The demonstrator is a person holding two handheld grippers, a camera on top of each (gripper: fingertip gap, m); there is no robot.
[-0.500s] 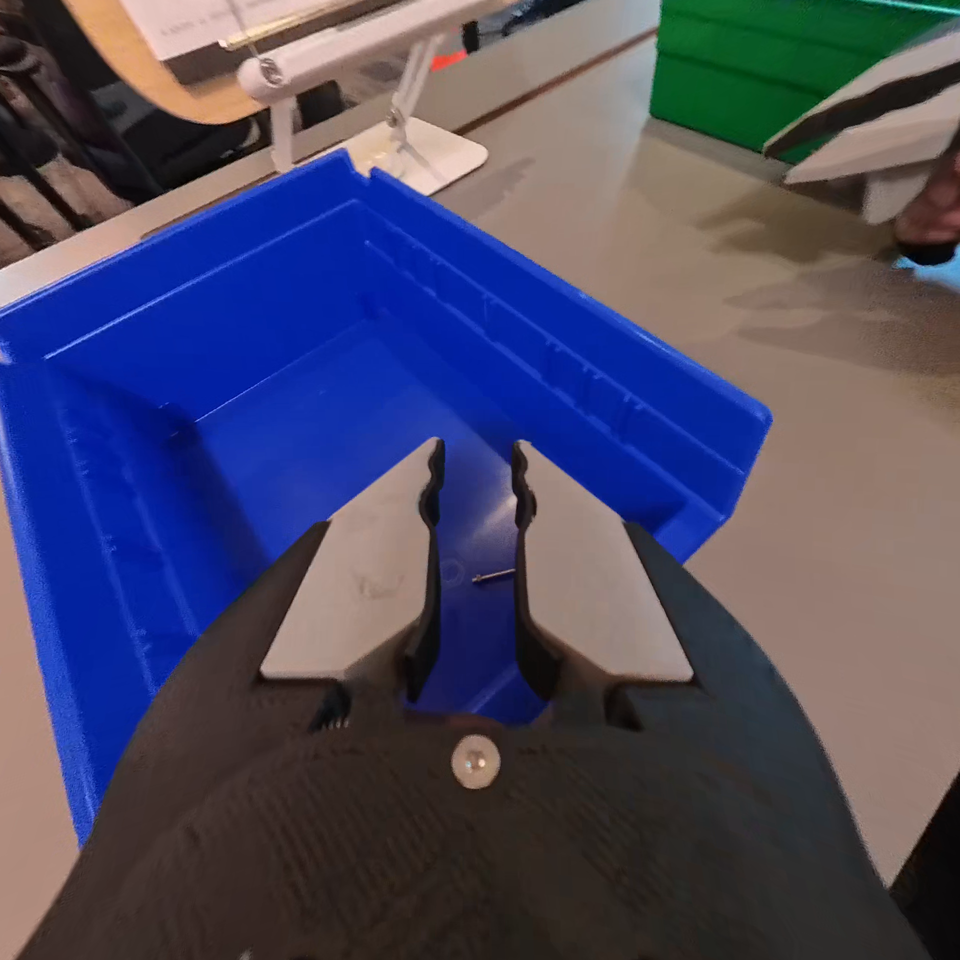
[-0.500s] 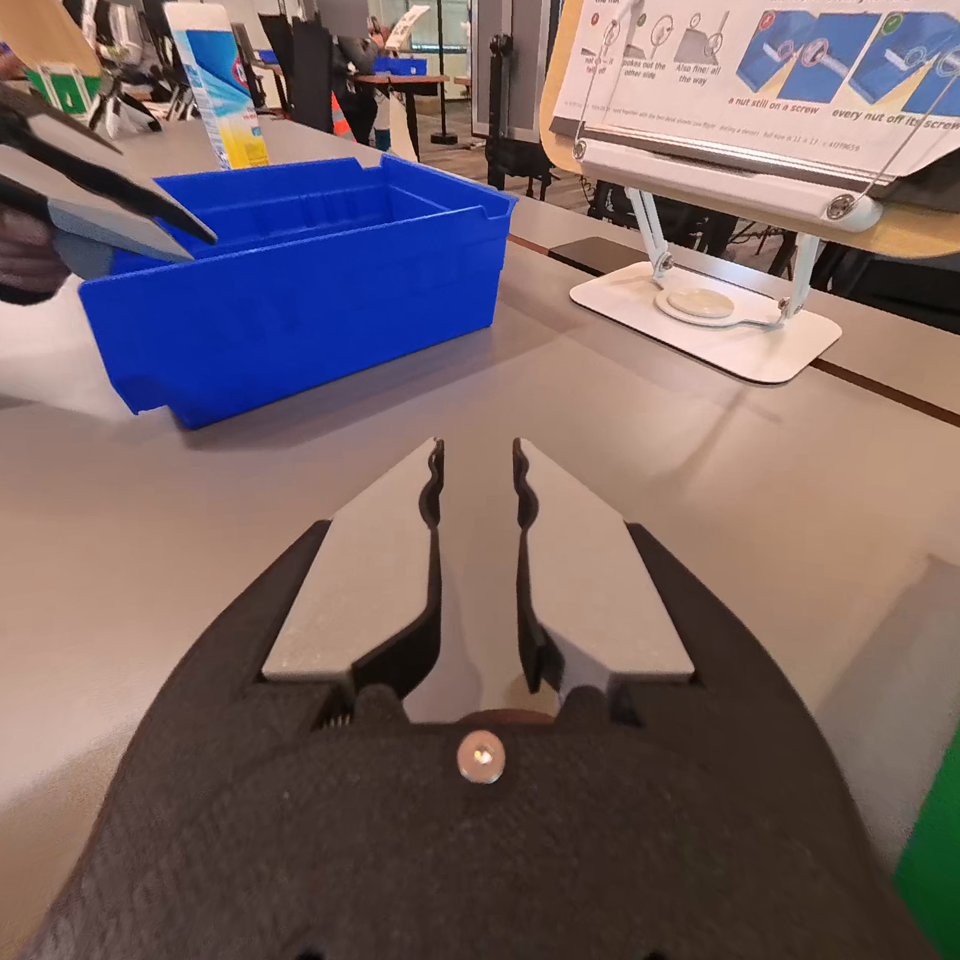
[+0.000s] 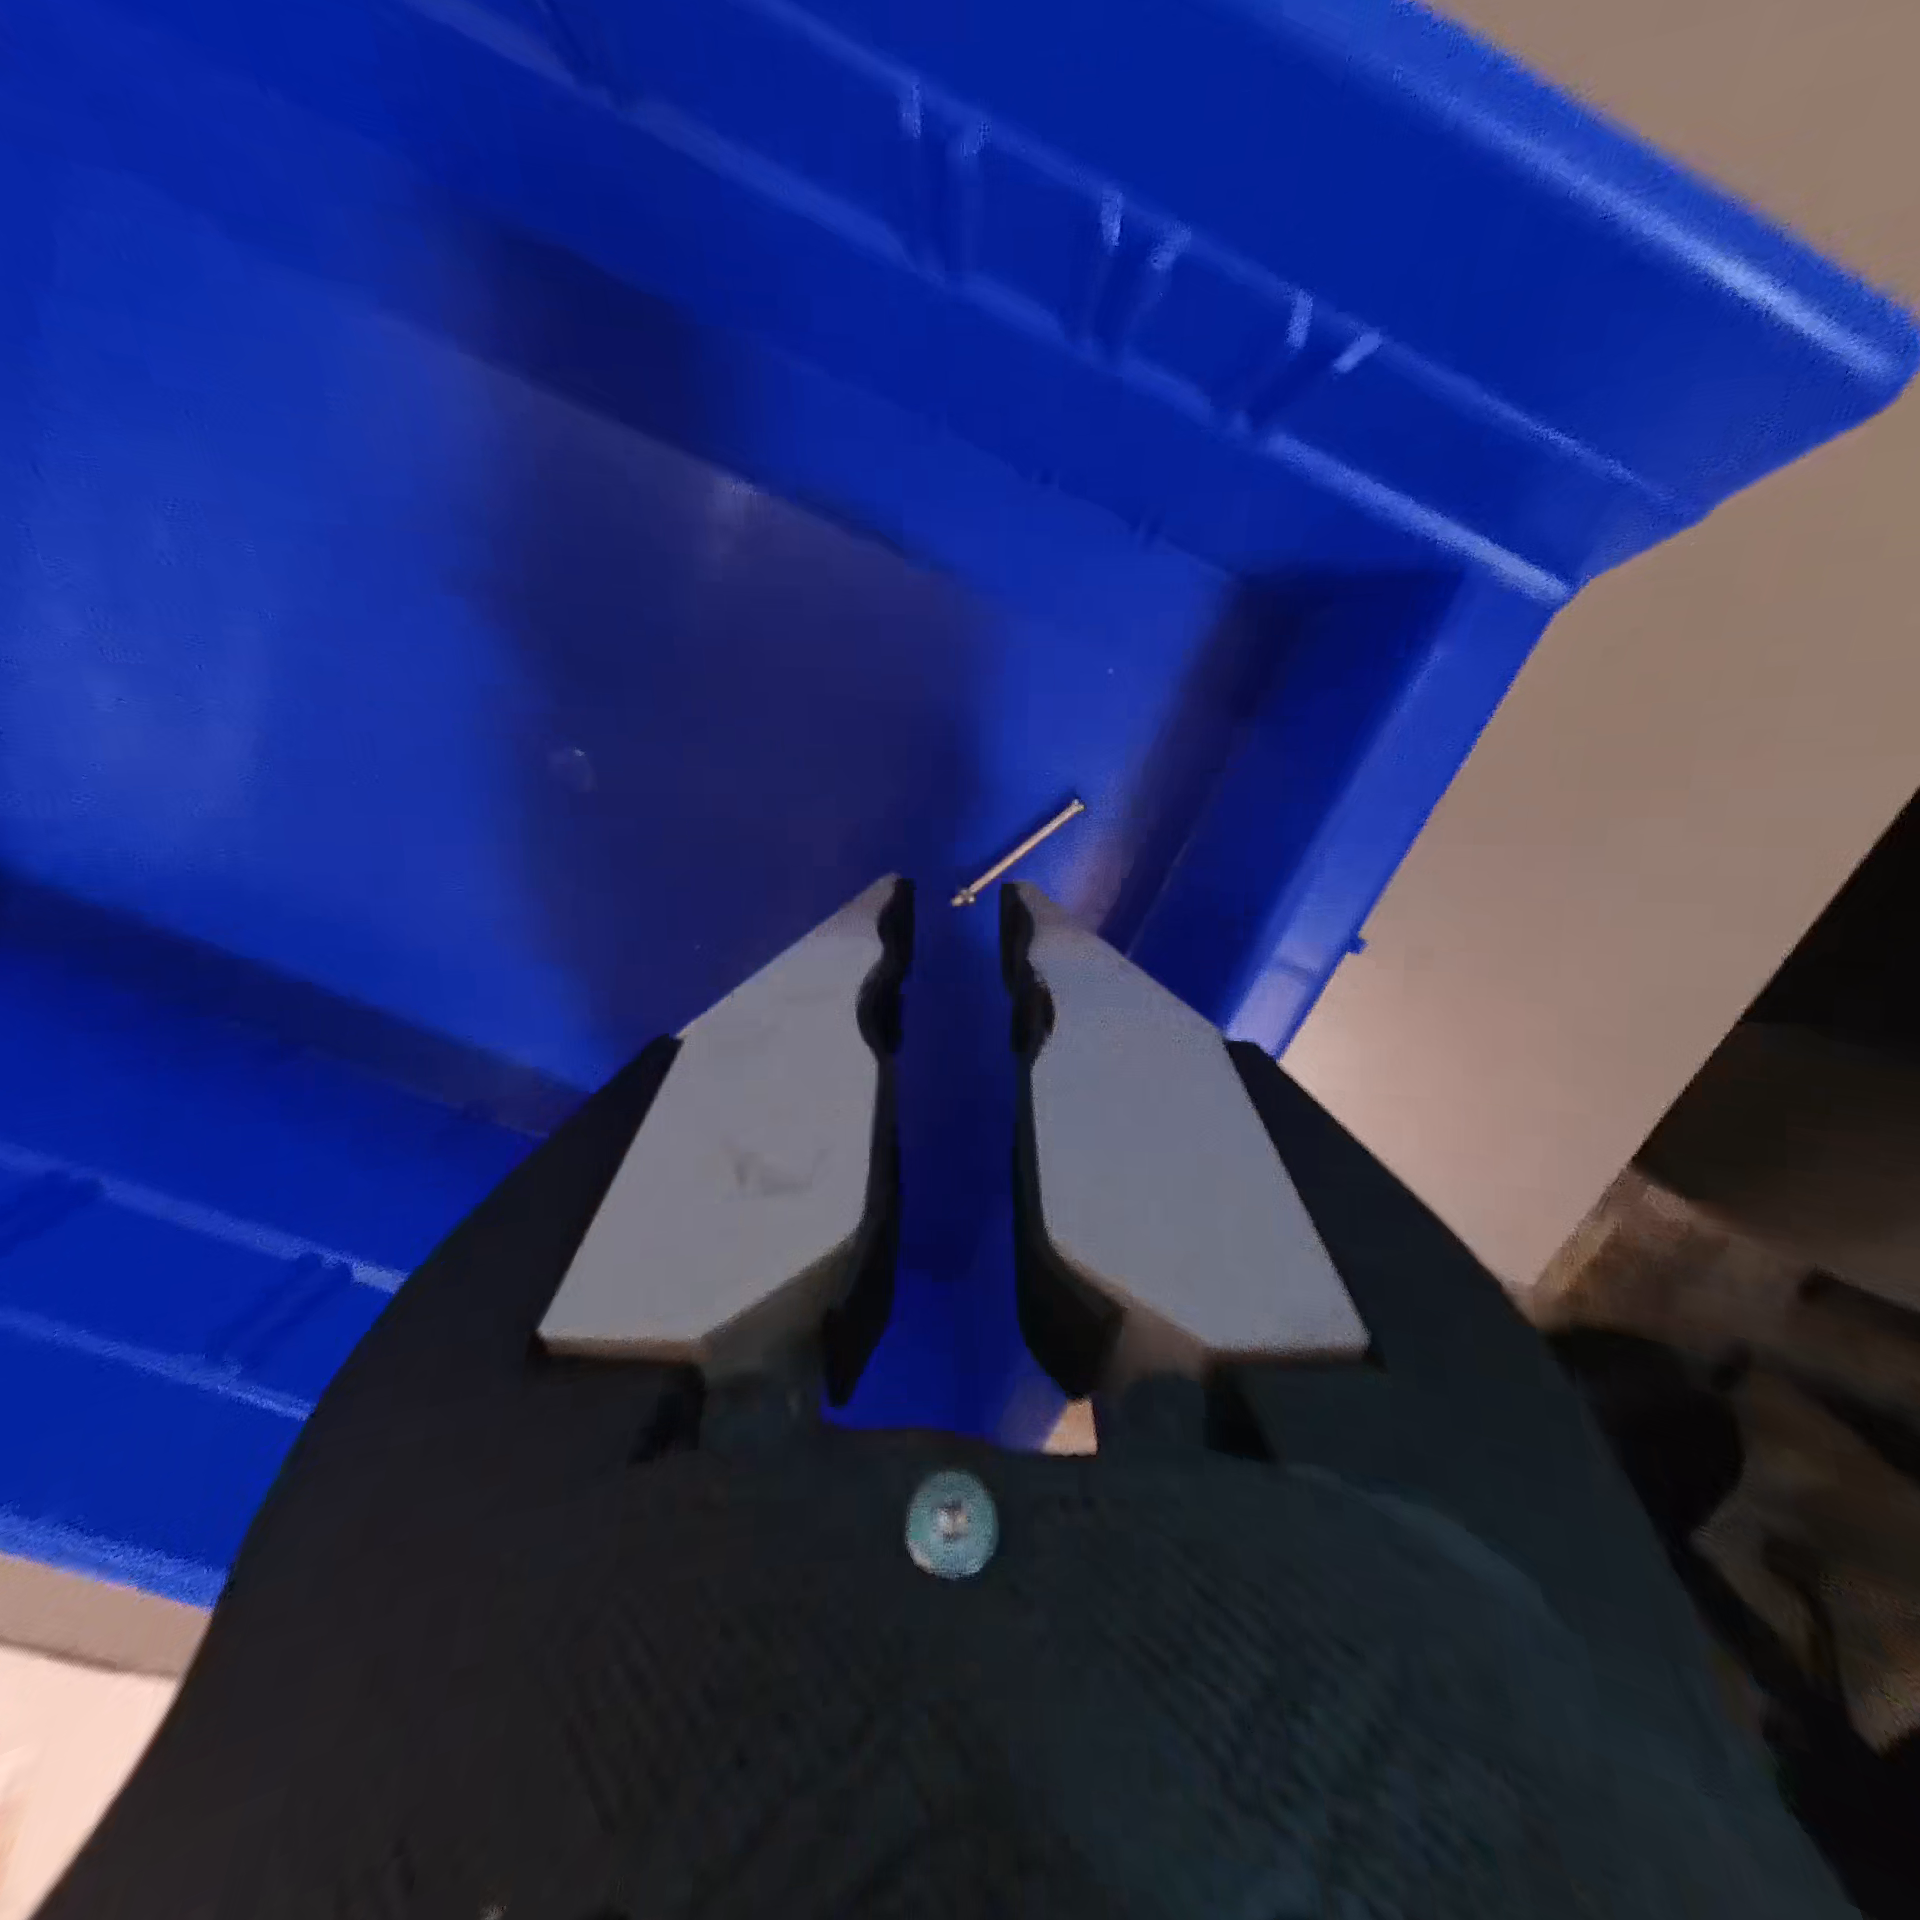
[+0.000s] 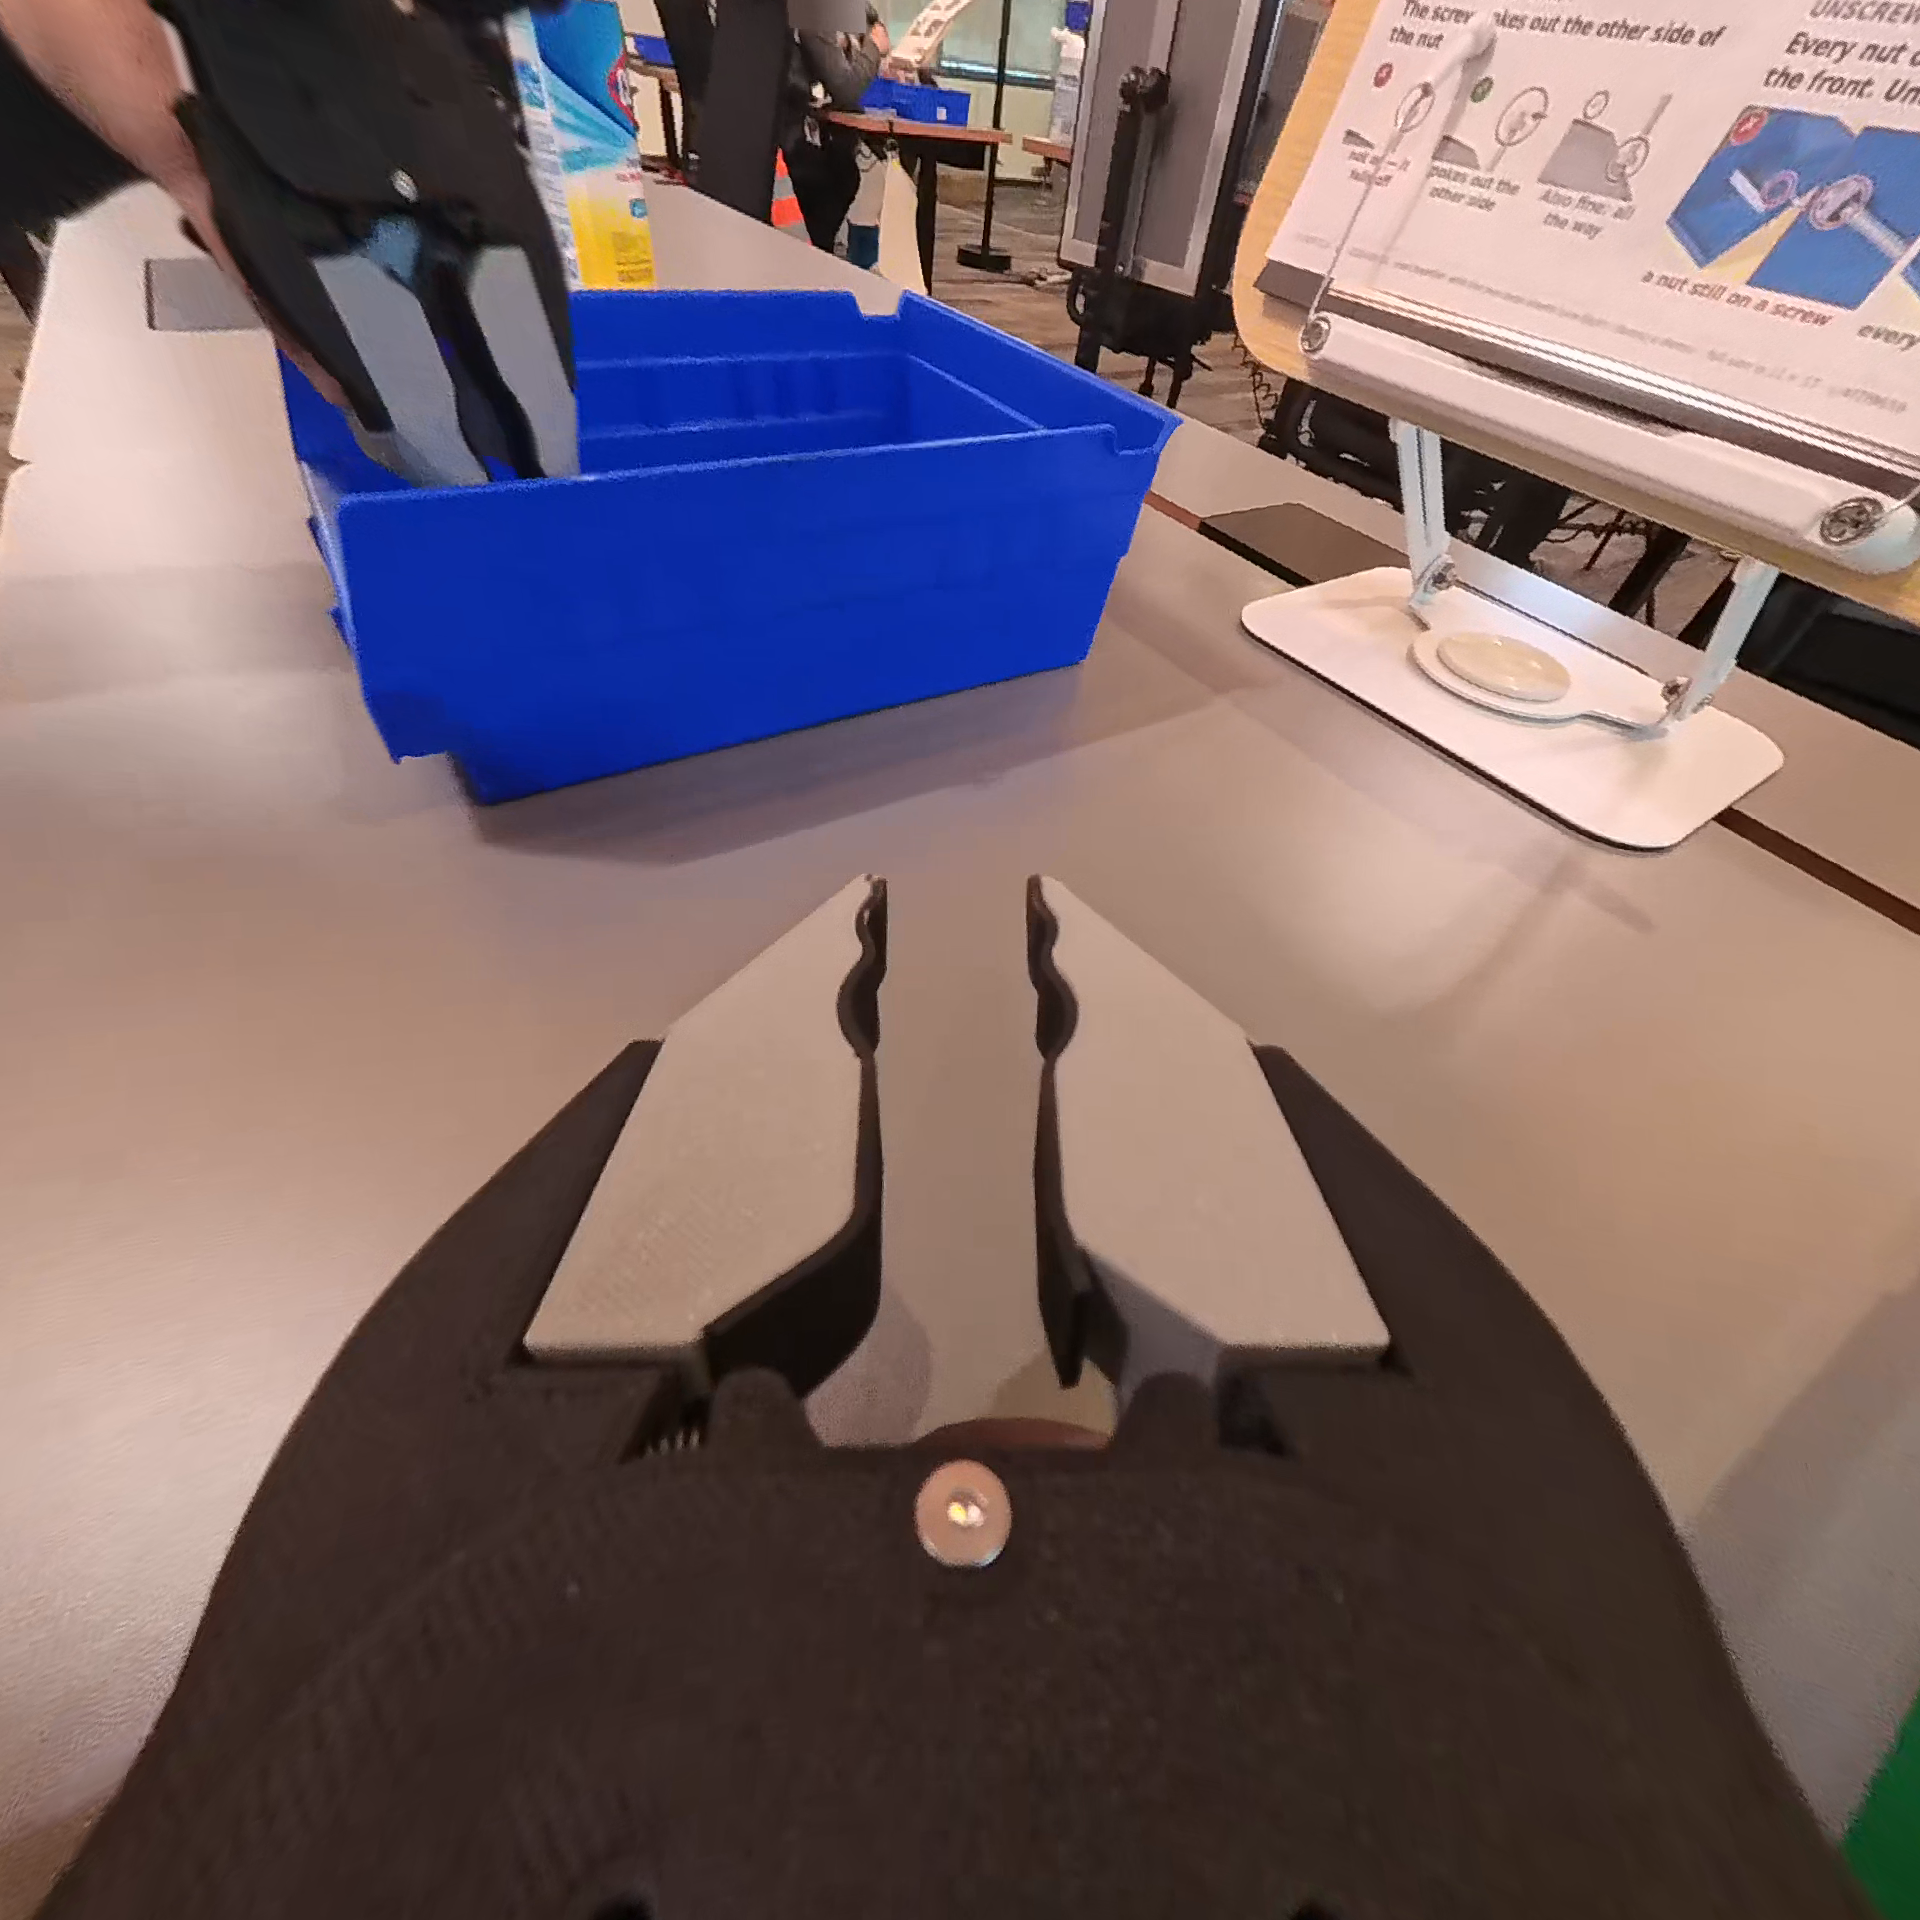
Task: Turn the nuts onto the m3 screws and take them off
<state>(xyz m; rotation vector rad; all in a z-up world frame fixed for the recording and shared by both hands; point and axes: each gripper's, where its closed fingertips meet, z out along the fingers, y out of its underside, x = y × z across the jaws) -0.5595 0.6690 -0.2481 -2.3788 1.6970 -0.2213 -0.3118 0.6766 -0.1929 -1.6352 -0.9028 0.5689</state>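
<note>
Left hand-held gripper (image 3: 956,899) is inside the blue bin (image 3: 1558,343), jaws apart, nothing between them. One thin screw (image 3: 1020,854) lies on the bin floor just past the fingertips, near the right corner; nut not discernible. Right hand-held gripper (image 4: 956,899) hangs over the bare desk (image 4: 312,987), jaws apart, empty, well apart from the bin.
</note>
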